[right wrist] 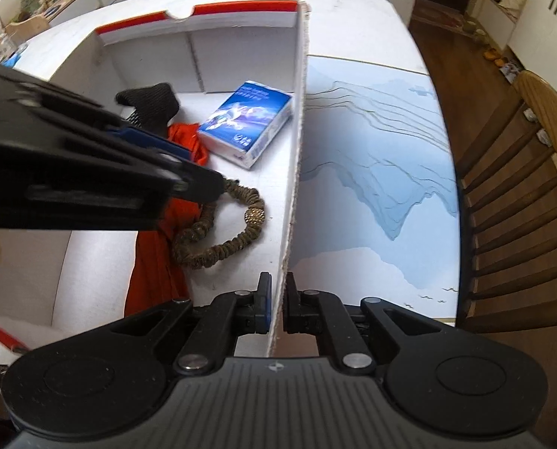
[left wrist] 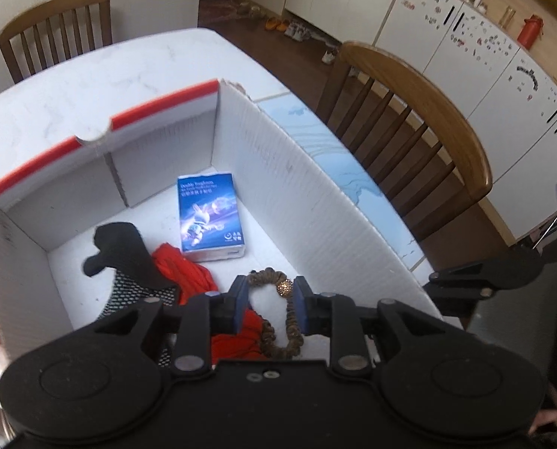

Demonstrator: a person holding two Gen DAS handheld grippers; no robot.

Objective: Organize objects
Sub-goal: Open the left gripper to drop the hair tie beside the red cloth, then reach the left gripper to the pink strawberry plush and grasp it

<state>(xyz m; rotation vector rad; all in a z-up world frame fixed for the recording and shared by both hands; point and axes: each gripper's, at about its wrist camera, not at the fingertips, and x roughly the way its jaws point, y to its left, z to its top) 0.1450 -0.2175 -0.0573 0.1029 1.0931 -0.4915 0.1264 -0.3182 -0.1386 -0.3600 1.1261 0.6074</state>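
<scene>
Cardboard box wall (right wrist: 297,157) between right fingers (right wrist: 264,299) (pinched)

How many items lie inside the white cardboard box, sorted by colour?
Blue: 1, the blue tissue pack
Black: 1, the black mesh fabric piece
Red-orange: 1, the red-orange cloth
Brown: 1, the brown braided scrunchie
Total: 4

The right gripper (right wrist: 277,308) is clamping the near end of the white cardboard box's (right wrist: 297,142) right wall, 1 finger on each side. Inside the box, a blue tissue pack (right wrist: 246,123) is lying against that wall, with an orange cloth (right wrist: 158,258), a black knit item (right wrist: 155,106) and a brown scrunchie (right wrist: 222,235) nearby. The left gripper (right wrist: 203,183) is reaching in, its tip touching the scrunchie. A blue mat (right wrist: 375,187) is lying on the white table (right wrist: 357,26), touching the box.
</scene>
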